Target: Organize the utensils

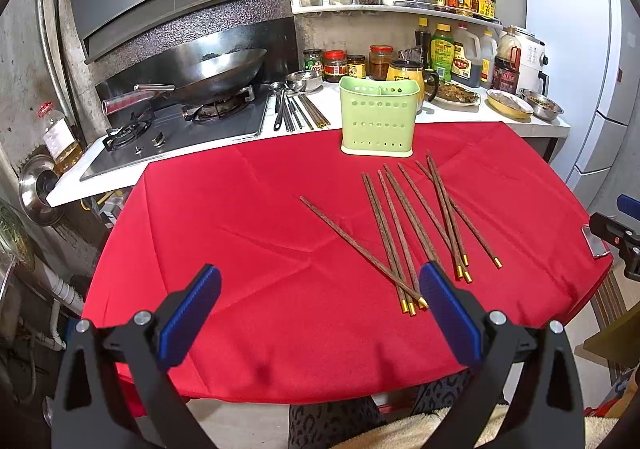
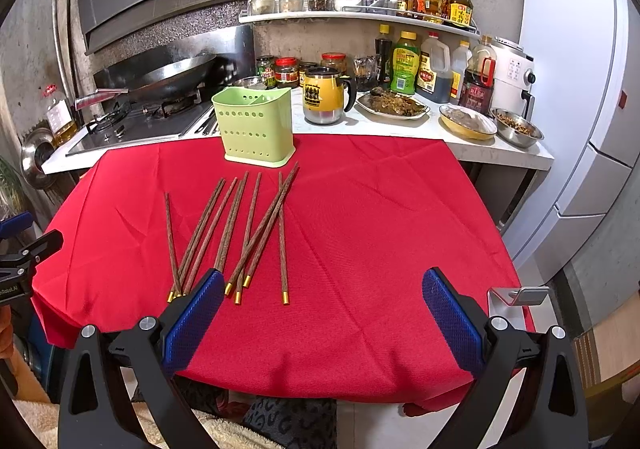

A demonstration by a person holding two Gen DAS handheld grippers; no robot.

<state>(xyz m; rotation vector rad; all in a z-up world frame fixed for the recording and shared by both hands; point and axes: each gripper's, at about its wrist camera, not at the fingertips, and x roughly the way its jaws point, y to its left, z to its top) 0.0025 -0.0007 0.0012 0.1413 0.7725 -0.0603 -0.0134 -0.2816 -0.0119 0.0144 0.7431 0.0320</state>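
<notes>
Several dark wooden chopsticks (image 1: 416, 225) with gold tips lie fanned out on the red tablecloth (image 1: 248, 249), seen in the right wrist view as chopsticks (image 2: 236, 233) left of centre. A pale green perforated utensil holder (image 1: 378, 117) stands upright and empty at the cloth's far edge, also the holder (image 2: 254, 127). My left gripper (image 1: 320, 281) hovers open above the near edge, its right finger beside the gold tips. My right gripper (image 2: 324, 285) is open too, its left finger next to the chopstick ends. Neither holds anything.
Behind the table runs a white counter (image 2: 400, 125) with a yellow mug (image 2: 326, 97), food dishes, sauce bottles and jars. A wok (image 1: 216, 73) sits on the gas stove at the left, with more utensils (image 1: 296, 111) beside it. A white fridge (image 2: 576, 89) stands at the right.
</notes>
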